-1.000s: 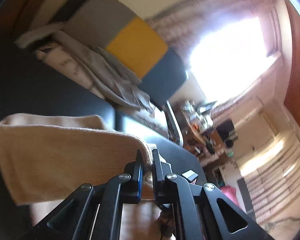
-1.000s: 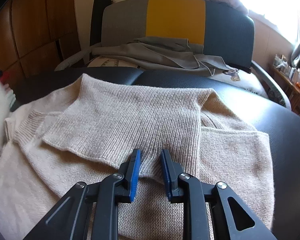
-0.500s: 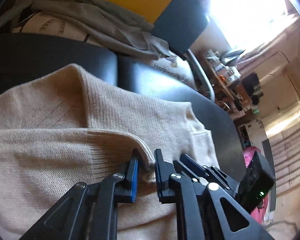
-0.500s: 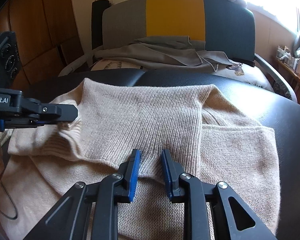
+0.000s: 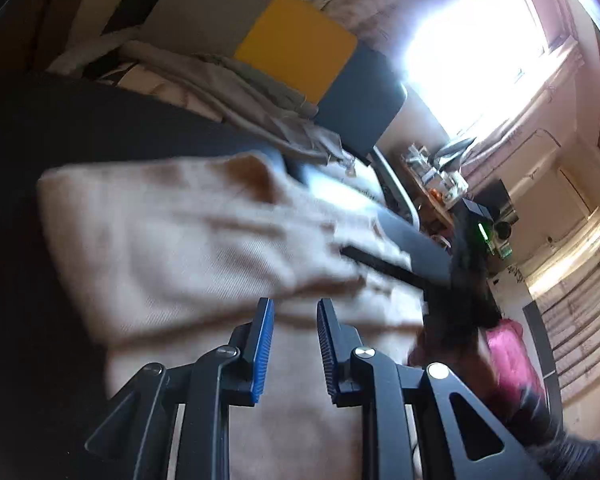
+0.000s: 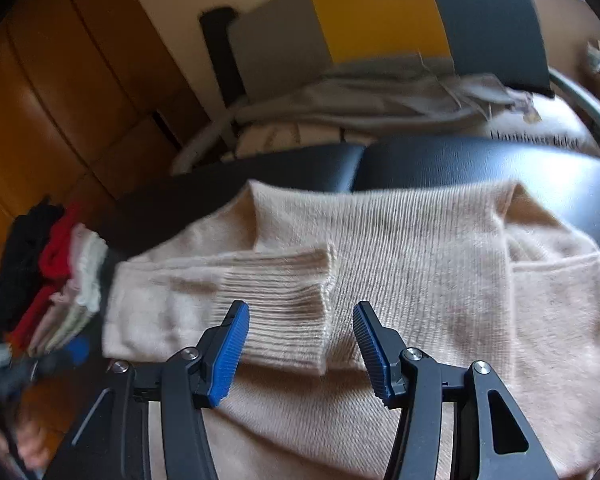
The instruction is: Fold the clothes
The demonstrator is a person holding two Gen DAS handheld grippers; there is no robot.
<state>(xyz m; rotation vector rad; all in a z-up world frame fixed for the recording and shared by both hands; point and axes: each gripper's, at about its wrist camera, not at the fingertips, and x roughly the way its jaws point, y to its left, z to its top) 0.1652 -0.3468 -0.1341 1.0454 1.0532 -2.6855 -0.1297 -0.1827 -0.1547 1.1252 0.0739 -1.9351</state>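
Note:
A beige knitted sweater (image 6: pixel 420 260) lies flat on a black padded surface (image 6: pixel 460 160). One sleeve (image 6: pixel 260 292) is folded across its body, with the ribbed cuff near the middle. My right gripper (image 6: pixel 300 320) hovers just over that cuff. Its jaws are opening, and the pads touch nothing. In the left wrist view the sweater (image 5: pixel 180 248) is blurred by motion. My left gripper (image 5: pixel 294 312) is above it, its jaws opening with nothing between them. The right gripper (image 5: pixel 460 280) shows there as a dark blur over the sweater's right side.
A stack of folded clothes (image 6: pixel 60 264) in red, black and white sits at the left edge. Behind the surface stands a chair with a grey, yellow and blue back (image 6: pixel 380 12), with a grey garment (image 6: pixel 360 96) draped on its seat. Wooden cabinets (image 6: pixel 40 100) fill the left.
My left gripper carried the sleeve cuff across the sweater, let go of it and pulled back. My right gripper opened wide and lifted off the fold it had pinched.

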